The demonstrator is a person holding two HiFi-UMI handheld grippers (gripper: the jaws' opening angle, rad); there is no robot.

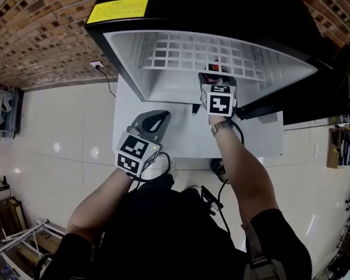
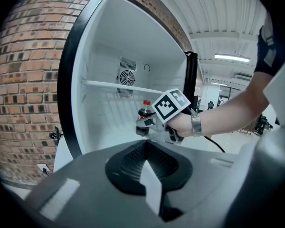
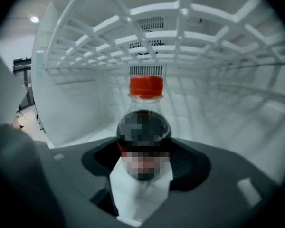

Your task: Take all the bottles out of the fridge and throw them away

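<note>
A dark cola bottle (image 3: pixel 143 127) with a red cap stands upright on the white floor of the open fridge (image 1: pixel 157 86). My right gripper (image 1: pixel 213 76) reaches into the fridge, and the bottle sits in the hollow between its jaws. A dark gap shows on each side of the bottle, so the gripper (image 3: pixel 143 150) is open around it. The left gripper view shows the same bottle (image 2: pixel 144 111) at the right gripper (image 2: pixel 145 126). My left gripper (image 1: pixel 157 118) hangs outside, in front of the fridge, its jaws together around an empty hollow (image 2: pixel 146 144).
A white wire shelf (image 1: pixel 186 54) spans the fridge just above the bottle. The black fridge door (image 1: pixel 315 92) stands open to the right. Brick wall (image 1: pixel 35 34) lies behind, with a socket and cable (image 1: pixel 97 65) at the left. Shelves and clutter sit at the floor's edges.
</note>
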